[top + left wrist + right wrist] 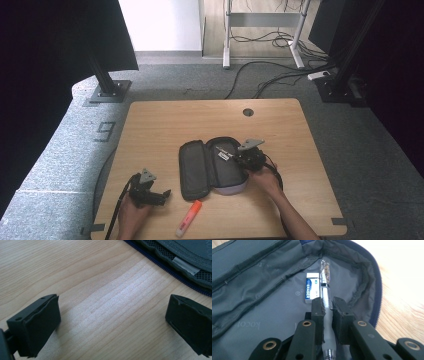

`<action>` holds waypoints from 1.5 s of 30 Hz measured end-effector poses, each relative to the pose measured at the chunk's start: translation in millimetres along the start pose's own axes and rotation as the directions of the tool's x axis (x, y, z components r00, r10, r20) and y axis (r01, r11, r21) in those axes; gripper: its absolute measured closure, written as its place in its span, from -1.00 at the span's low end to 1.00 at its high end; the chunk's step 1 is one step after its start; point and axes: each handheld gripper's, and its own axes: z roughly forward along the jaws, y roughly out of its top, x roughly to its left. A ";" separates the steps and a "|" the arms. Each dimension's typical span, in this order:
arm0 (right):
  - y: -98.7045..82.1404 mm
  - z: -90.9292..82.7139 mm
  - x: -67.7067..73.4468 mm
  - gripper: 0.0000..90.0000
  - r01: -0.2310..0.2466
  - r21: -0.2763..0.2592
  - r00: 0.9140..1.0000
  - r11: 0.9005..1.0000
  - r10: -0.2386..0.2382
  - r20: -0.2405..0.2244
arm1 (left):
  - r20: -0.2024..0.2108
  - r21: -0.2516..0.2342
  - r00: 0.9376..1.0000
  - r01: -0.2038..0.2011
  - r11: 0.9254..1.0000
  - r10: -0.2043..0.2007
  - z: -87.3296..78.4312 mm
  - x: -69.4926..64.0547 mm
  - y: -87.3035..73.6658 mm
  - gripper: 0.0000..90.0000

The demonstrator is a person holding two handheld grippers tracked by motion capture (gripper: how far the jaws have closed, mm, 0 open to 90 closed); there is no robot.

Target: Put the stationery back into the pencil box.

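Observation:
A dark pencil case point(210, 167) lies unzipped and spread flat in the middle of the table. My right gripper point(239, 156) reaches into its right half and is shut on a clear pen point(325, 287), whose tip points into the case. A white eraser point(312, 290) lies on the grey lining point(274, 307) just left of the pen. My left gripper point(165, 194) rests near the front left of the table, jaws wide open over bare wood point(110, 305), with the case's zipper edge point(175, 275) ahead of it. An orange highlighter point(189, 218) lies between that gripper and the case.
The wooden table point(155, 125) has a round cable hole point(248, 112) at the back. Black stand bases point(107, 91) and loose cables point(270, 75) sit on the grey carpet beyond the table. A person's hands hold both grippers from the front edge.

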 end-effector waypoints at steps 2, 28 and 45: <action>1.2 3.1 0.4 0.73 0.003 0.003 1.000 1.000 -0.003 -0.003 | 0.000 0.000 1.000 0.000 1.000 0.000 0.0 0.0 0.0 -1.00; 3.6 -11.4 -2.3 -0.19 0.041 -0.005 0.999 0.999 -0.041 -0.035 | 0.000 0.000 1.000 0.000 1.000 0.000 0.0 0.0 0.0 -1.00; -3.0 -32.1 -4.8 -0.32 0.047 -0.020 0.999 0.999 -0.047 -0.009 | 0.000 0.000 1.000 0.000 1.000 0.000 0.0 0.0 0.0 -1.00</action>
